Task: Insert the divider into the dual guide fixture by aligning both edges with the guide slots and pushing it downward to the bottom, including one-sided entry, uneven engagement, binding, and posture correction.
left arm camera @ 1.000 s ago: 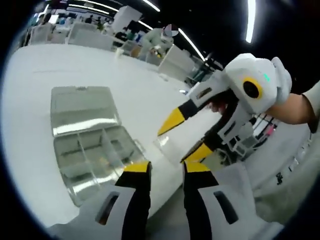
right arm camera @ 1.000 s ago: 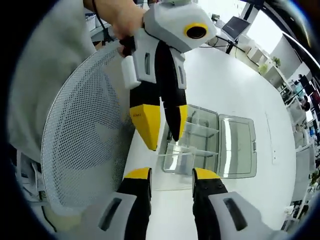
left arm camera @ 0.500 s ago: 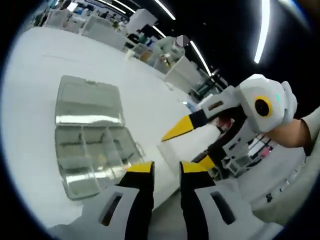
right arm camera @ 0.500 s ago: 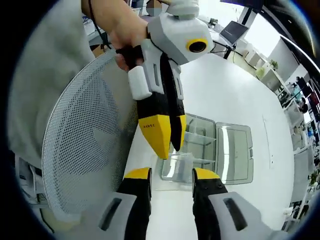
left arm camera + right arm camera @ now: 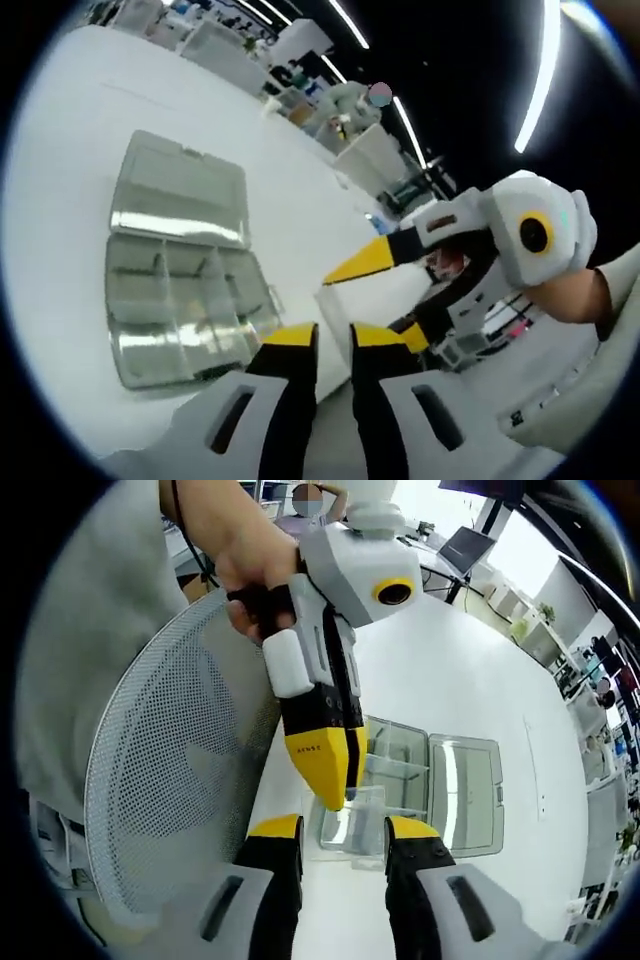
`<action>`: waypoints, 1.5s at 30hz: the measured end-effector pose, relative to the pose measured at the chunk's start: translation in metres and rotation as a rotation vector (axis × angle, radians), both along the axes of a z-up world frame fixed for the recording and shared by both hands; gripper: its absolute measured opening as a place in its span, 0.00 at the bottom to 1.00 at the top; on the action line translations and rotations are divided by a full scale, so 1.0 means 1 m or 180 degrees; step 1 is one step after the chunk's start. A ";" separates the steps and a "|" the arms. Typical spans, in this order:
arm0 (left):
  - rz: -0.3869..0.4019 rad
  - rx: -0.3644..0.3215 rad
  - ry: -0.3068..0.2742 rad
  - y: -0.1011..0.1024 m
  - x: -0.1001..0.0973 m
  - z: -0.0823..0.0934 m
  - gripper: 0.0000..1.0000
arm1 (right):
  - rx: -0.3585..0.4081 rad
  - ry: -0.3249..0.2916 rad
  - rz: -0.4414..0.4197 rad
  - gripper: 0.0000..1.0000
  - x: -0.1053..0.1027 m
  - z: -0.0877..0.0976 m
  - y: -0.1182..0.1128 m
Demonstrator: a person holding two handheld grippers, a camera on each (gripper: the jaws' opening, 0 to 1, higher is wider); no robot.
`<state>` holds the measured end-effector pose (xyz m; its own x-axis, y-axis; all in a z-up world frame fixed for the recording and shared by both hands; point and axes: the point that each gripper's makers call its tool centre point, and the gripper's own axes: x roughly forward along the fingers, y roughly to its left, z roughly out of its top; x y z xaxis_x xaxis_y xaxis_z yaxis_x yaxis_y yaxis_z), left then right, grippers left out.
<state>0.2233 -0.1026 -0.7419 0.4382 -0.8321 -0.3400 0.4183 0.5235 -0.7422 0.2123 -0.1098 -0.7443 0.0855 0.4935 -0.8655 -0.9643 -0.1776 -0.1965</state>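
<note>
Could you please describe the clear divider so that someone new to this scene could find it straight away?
On the white table lies an open transparent plastic compartment box. At its near edge, the small clear flat plastic divider stands between the two grippers. Unlike the box's fitted partitions, it is a loose single sheet.

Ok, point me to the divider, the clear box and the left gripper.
divider [image 5: 352, 822]: right gripper view, clear face between the jaws.
clear box [image 5: 170, 305]: left gripper view, compartmented base.
left gripper [image 5: 336, 770]: right gripper view, yellow tips closed on the divider's top edge.
</note>
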 end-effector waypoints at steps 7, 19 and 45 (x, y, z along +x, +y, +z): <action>0.0022 -0.0078 0.0080 -0.001 0.001 0.000 0.05 | 0.0031 0.0000 0.0001 0.27 0.001 0.002 0.004; 0.0073 -0.0218 0.0257 0.000 0.001 0.000 0.01 | 0.0031 -0.0018 0.0014 0.27 0.000 0.003 0.005; 0.0169 -0.0372 0.0513 0.004 -0.001 -0.001 0.00 | 0.0054 -0.0177 0.0111 0.20 0.004 0.009 0.008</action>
<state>0.2223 -0.0988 -0.7426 0.4303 -0.8472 -0.3117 0.2632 0.4480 -0.8544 0.2160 -0.1020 -0.7357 0.1158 0.5115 -0.8514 -0.9451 -0.2071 -0.2529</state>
